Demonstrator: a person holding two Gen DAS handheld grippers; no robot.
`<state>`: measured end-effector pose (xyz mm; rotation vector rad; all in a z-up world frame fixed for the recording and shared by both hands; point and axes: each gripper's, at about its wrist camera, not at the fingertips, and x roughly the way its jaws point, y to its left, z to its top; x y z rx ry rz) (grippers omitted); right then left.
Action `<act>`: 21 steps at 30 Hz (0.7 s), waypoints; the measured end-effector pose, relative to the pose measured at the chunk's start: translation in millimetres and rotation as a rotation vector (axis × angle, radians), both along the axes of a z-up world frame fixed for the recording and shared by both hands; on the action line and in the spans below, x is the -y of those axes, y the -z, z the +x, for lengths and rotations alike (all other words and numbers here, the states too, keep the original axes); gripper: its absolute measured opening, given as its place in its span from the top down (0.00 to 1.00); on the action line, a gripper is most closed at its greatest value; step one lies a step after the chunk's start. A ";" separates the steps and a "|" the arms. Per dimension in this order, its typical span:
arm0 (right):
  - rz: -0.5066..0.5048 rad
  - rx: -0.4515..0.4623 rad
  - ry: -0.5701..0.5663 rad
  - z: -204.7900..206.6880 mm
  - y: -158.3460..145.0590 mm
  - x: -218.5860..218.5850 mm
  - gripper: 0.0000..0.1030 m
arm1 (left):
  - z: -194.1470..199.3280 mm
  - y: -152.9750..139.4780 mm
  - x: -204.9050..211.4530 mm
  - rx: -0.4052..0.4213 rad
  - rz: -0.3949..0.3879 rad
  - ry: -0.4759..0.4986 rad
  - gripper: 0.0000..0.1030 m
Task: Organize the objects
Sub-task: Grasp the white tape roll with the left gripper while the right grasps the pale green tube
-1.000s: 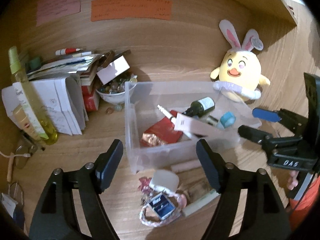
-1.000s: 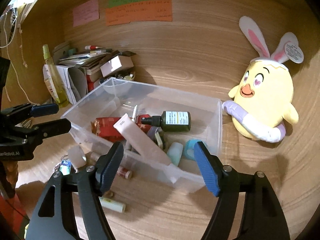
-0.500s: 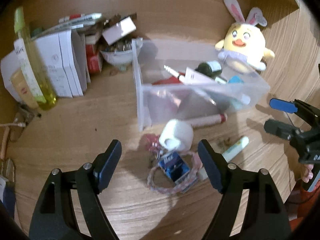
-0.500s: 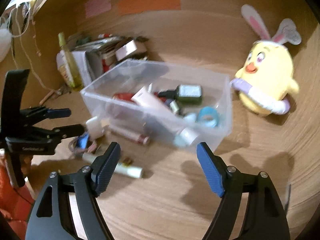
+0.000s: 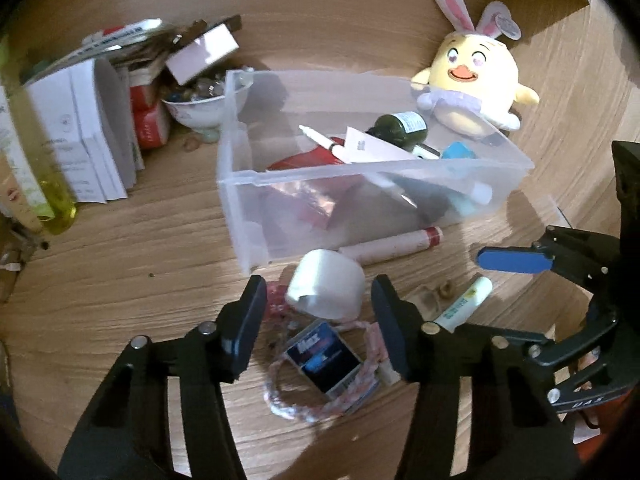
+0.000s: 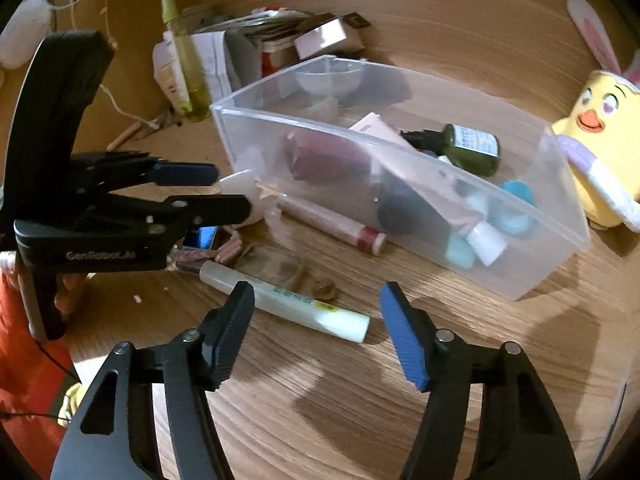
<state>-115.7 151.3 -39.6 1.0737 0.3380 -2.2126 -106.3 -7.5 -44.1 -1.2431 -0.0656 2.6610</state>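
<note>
A clear plastic bin (image 5: pixel 240 184) (image 6: pixel 520 276) on the wooden desk holds a dark green bottle (image 5: pixel 400 128), a white tube, a red packet and teal caps. In front of it lie a white tape roll (image 5: pixel 326 290), a blue card inside a braided cord ring (image 5: pixel 326 360), a pink stick with a red cap (image 5: pixel 392 246) (image 6: pixel 332 222) and a white tube with green print (image 5: pixel 466 304) (image 6: pixel 288 304). My left gripper (image 5: pixel 318 320) (image 6: pixel 232 190) is closing with the roll between its fingers, not pressed. My right gripper (image 6: pixel 320 332) (image 5: pixel 500 300) is closing just short of the green-printed tube.
A yellow plush chick with rabbit ears (image 5: pixel 472 80) (image 6: pixel 600 120) sits at the bin's right. A bowl of stones (image 5: pixel 196 104), stacked booklets (image 5: pixel 80 120) and a tall yellow bottle (image 6: pixel 184 60) crowd the back left. A hand with an orange sleeve (image 6: pixel 68 292) holds the left gripper.
Both grippers sank toward the desk and tipped further down. Their jaws narrowed. The roll now lies between the left fingers and the printed tube right in front of the right fingers.
</note>
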 end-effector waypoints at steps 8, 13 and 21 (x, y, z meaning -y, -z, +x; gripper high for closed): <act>0.021 0.024 -0.030 4.9 0.6 -3.6 0.64 | -4.5 3.6 -0.4 0.003 0.027 0.004 0.60; 0.021 0.084 -0.082 15.7 2.4 -10.6 0.73 | -2.0 -0.5 6.5 -0.014 0.055 -0.019 0.60; 0.035 0.086 -0.120 16.0 3.0 8.7 0.73 | 14.3 -18.7 19.9 -0.063 0.096 -0.056 0.61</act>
